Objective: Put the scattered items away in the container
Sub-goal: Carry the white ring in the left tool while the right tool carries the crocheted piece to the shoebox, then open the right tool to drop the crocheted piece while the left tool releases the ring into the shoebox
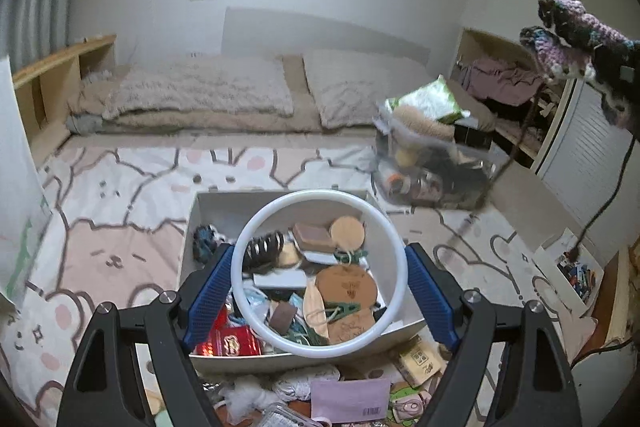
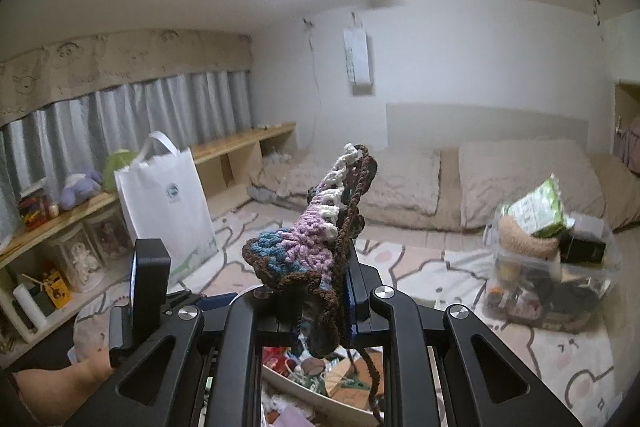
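My left gripper [image 1: 320, 267] is shut on a large white ring [image 1: 320, 195]. Its blue pads [image 1: 210, 291] press the ring's two sides. The ring hangs over a white box [image 1: 208, 211] holding several small items on the patterned bedspread. My right gripper [image 2: 320, 291] is shut on a crocheted piece [image 2: 308, 239] in purple, blue, white and brown, which stands up between its fingers. In the left wrist view the crocheted piece [image 1: 572, 39] shows high at the right. The white box [image 2: 352, 403] lies below the right gripper.
Loose items [image 1: 348, 395] are piled in front of the box. A clear plastic bin [image 1: 432, 171] [image 2: 552, 279], filled above its rim, stands at the right. A small open box [image 1: 572, 271] lies further right. A white tote bag [image 2: 164, 203] stands by the wooden shelf at the left.
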Demonstrator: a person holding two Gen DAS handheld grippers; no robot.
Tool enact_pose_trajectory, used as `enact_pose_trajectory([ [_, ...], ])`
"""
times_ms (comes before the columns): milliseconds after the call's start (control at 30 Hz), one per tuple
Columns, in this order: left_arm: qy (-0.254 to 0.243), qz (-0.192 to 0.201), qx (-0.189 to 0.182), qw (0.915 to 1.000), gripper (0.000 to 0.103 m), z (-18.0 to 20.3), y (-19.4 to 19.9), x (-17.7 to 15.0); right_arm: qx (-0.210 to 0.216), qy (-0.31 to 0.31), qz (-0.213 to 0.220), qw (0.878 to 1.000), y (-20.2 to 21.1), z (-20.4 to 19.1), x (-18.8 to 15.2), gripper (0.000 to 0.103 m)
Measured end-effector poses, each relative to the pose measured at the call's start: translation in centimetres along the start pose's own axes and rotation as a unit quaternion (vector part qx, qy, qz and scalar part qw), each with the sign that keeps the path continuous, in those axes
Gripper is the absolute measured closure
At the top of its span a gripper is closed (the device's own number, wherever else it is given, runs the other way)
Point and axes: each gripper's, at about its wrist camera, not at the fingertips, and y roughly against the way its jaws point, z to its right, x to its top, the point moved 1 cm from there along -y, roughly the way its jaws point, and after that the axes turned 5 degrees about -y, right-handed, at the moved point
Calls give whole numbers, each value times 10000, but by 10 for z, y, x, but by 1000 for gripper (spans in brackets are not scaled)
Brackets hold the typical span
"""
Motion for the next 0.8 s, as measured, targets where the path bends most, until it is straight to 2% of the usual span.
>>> enact_pose_trajectory([
  [300, 237, -409, -68, 9989, 19, -16, -36, -15, -172, -350, -1068, 9935, -81, 26, -52, 86],
  [600, 289, -709, -42, 9971, 19, -28, -57, -33, -438, -424, -2000, 9779, -139, 42, -101, 86],
  [800, 357, -846, -48, 9958, 19, -40, -64, -40, -603, -365, -2186, 9733, -158, 50, -117, 86],
])
